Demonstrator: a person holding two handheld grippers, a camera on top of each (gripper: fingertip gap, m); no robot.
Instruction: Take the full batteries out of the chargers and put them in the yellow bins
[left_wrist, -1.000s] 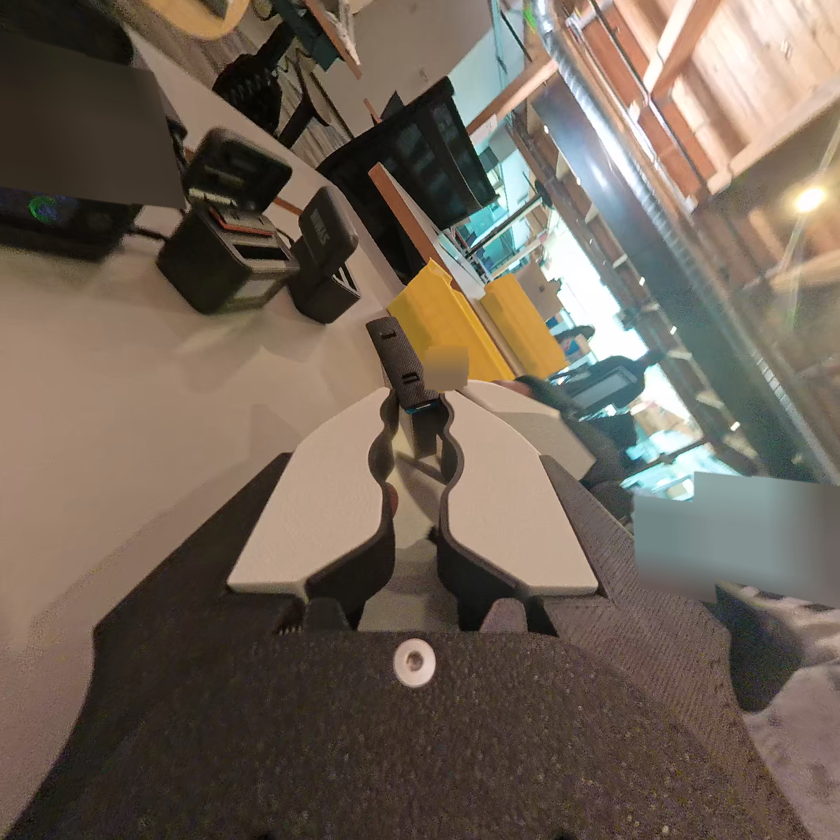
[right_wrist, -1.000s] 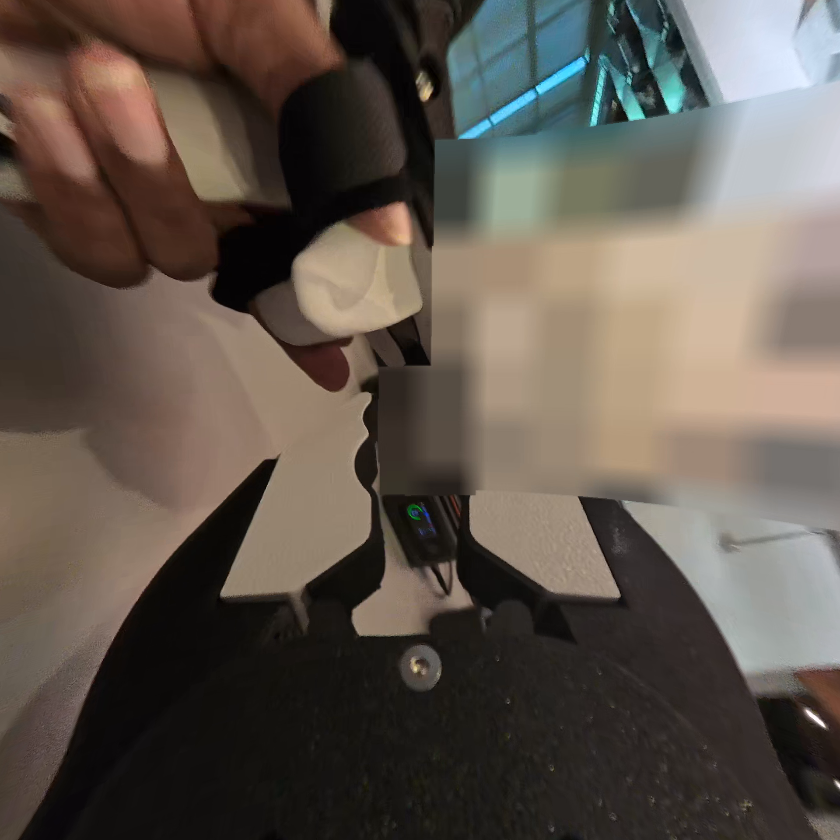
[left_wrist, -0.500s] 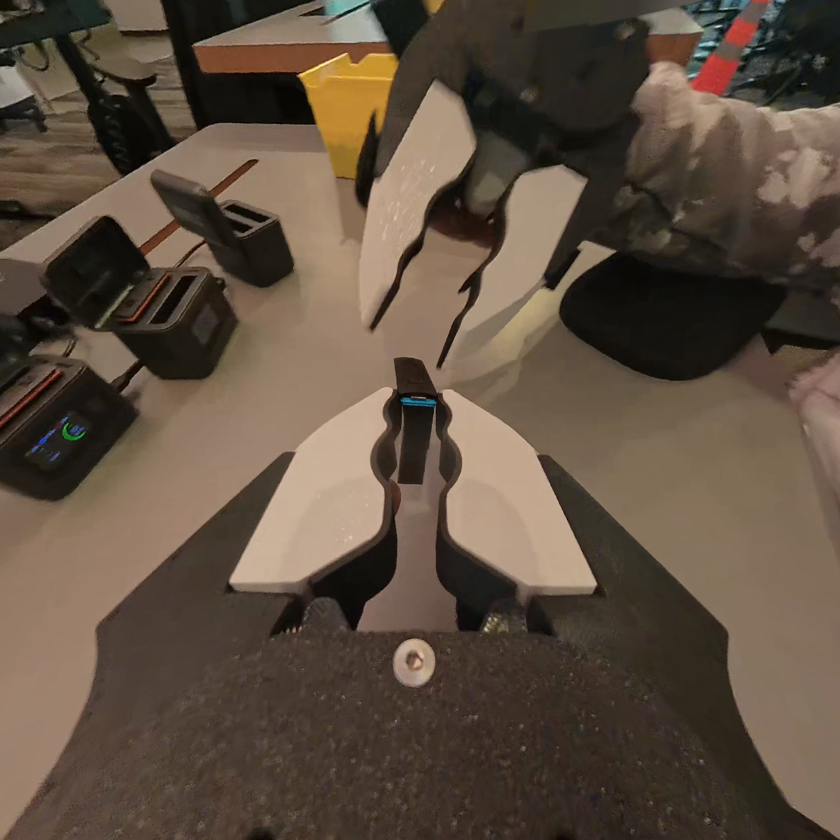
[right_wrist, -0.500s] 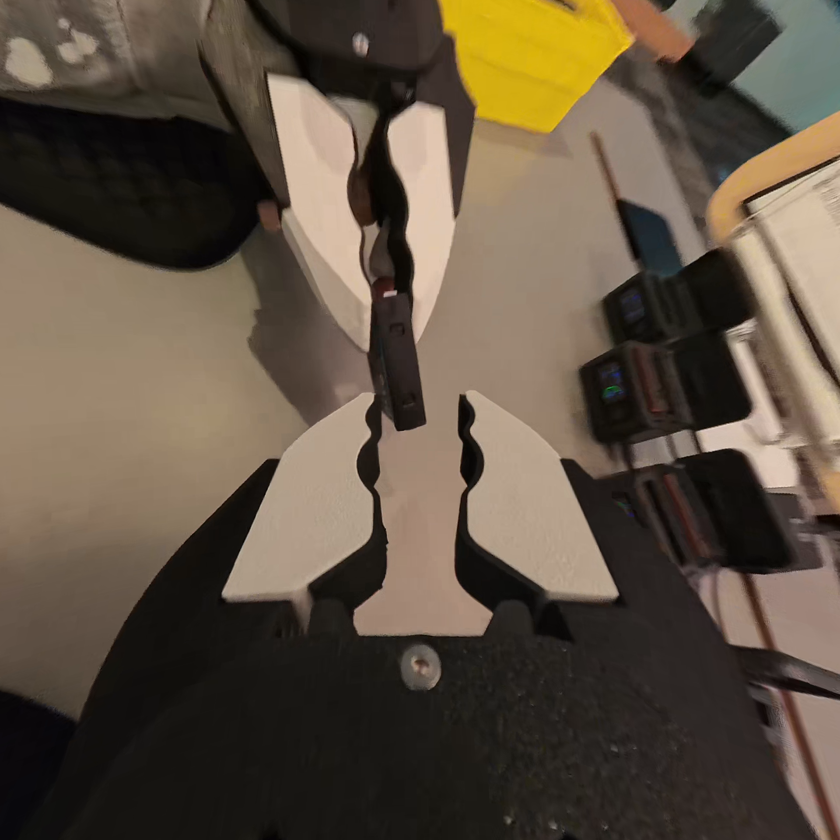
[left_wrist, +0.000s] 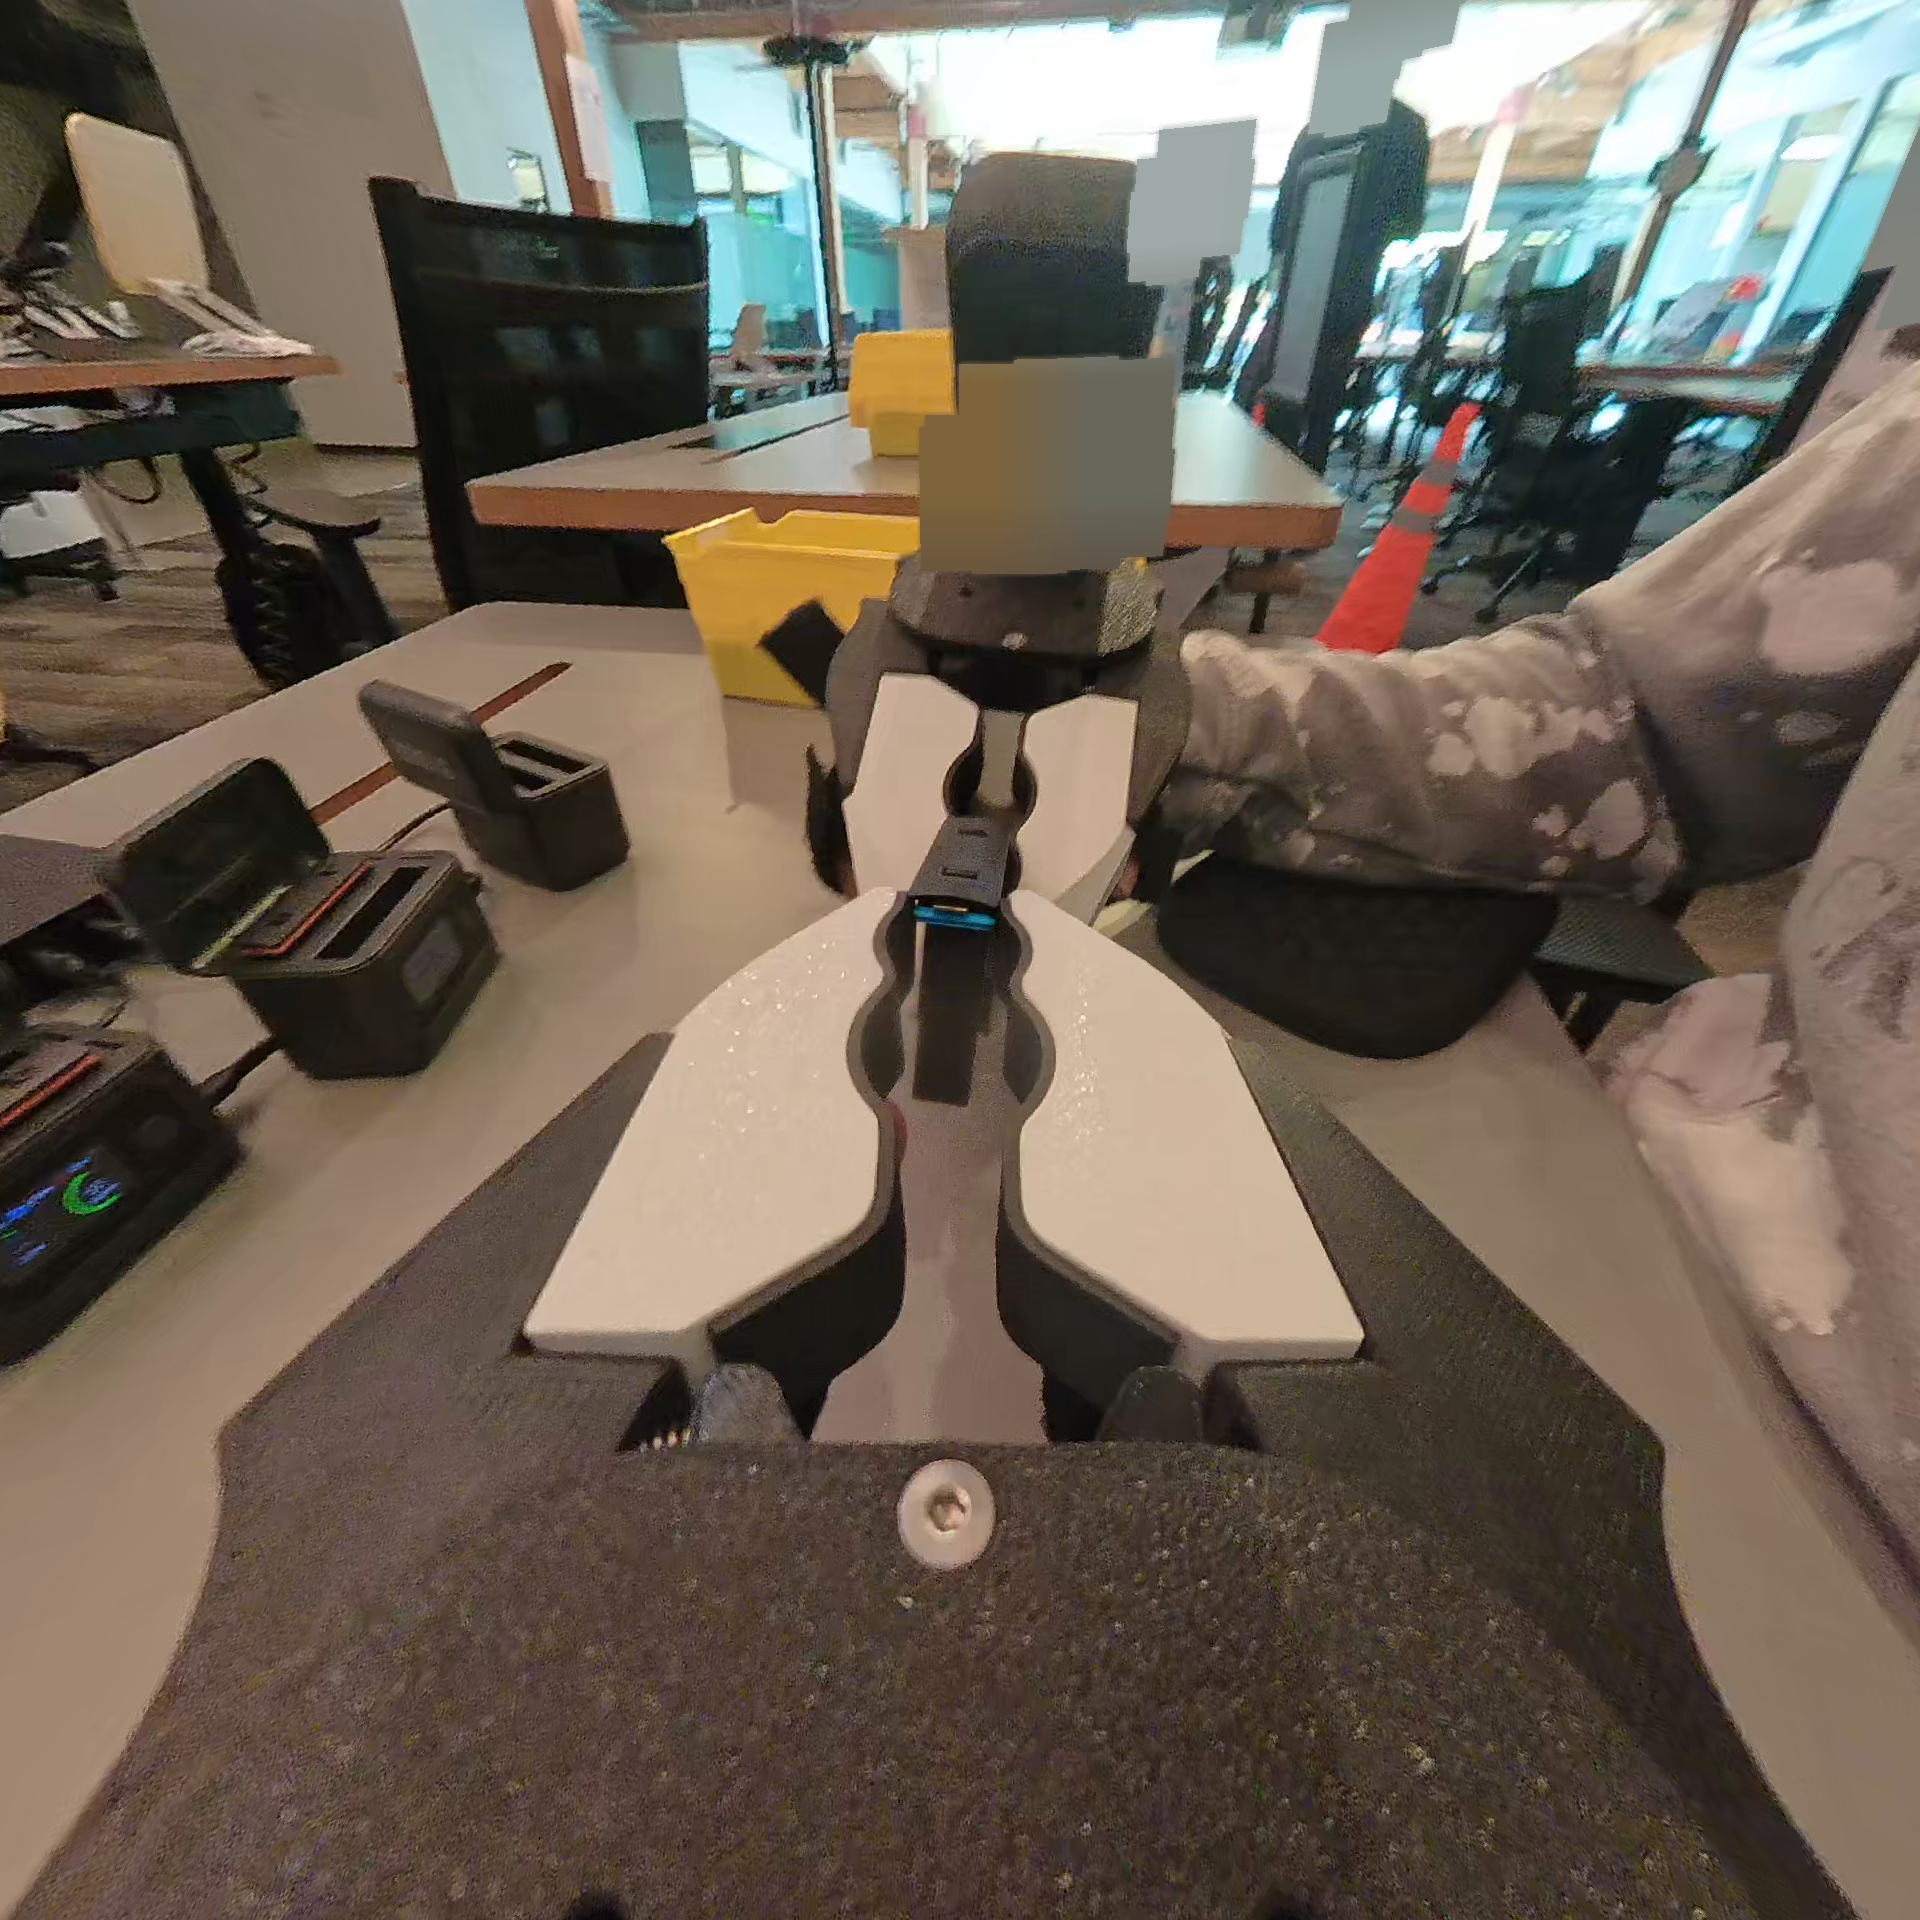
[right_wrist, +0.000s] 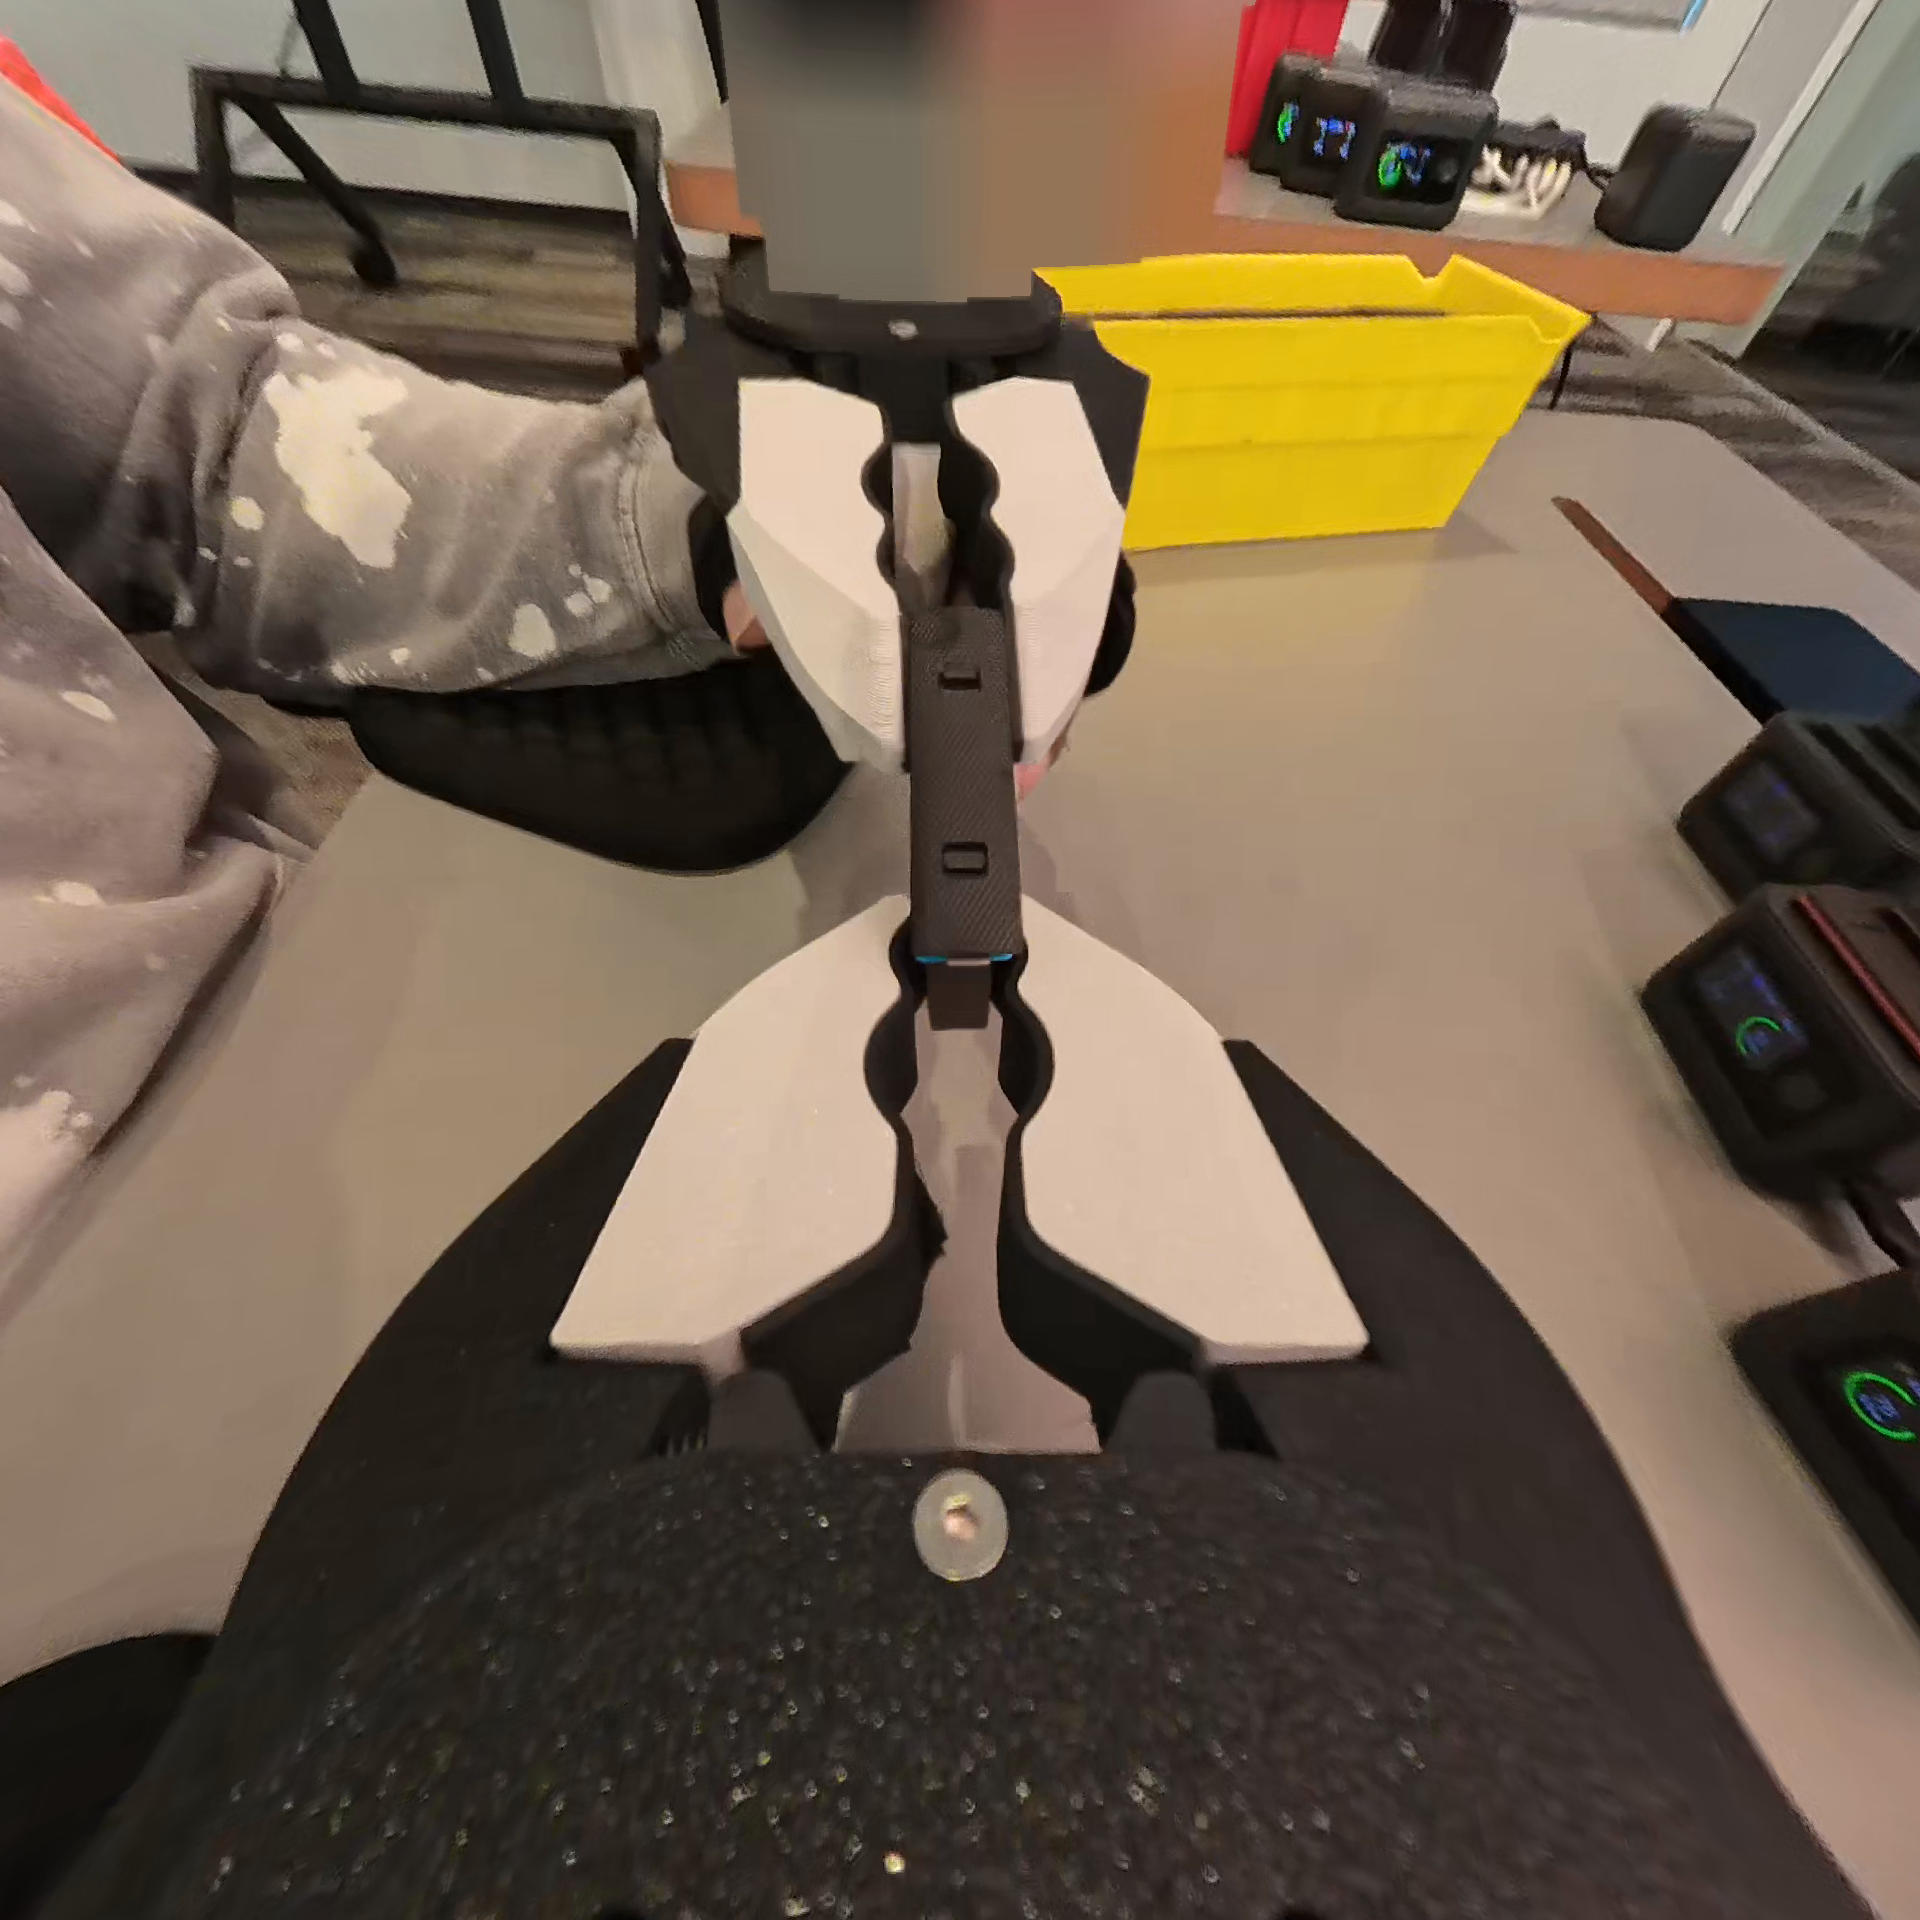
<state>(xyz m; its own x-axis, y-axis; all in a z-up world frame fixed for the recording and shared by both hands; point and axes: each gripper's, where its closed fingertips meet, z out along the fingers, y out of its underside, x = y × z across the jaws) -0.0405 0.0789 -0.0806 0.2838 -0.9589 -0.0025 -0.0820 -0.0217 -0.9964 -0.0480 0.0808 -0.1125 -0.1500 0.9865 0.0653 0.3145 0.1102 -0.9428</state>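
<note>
Left tool (left_wrist: 951, 914): your fingers are clamped on one end of the battery (left_wrist: 948, 997), at the blue-edged end in this view.
Right tool (right_wrist: 961, 940): it faces your left tool tip to tip and is pinched on the battery's (right_wrist: 961, 790) other end (both tools grip the same one).
Battery: black, slim, held above the desk (right_wrist: 1351, 831) and bridging the gap between the two tools.
Bin (right_wrist: 1299, 416): yellow, on the desk beyond your left tool as seen from the right tool, just to its right; in the left view it sits behind the right tool (left_wrist: 992, 821).
Chargers (left_wrist: 343, 935): black, lids open, to the left of your left tool; some show lit green rings.
Sleeve (left_wrist: 1455, 748): grey, mottled, behind the right tool.
</note>
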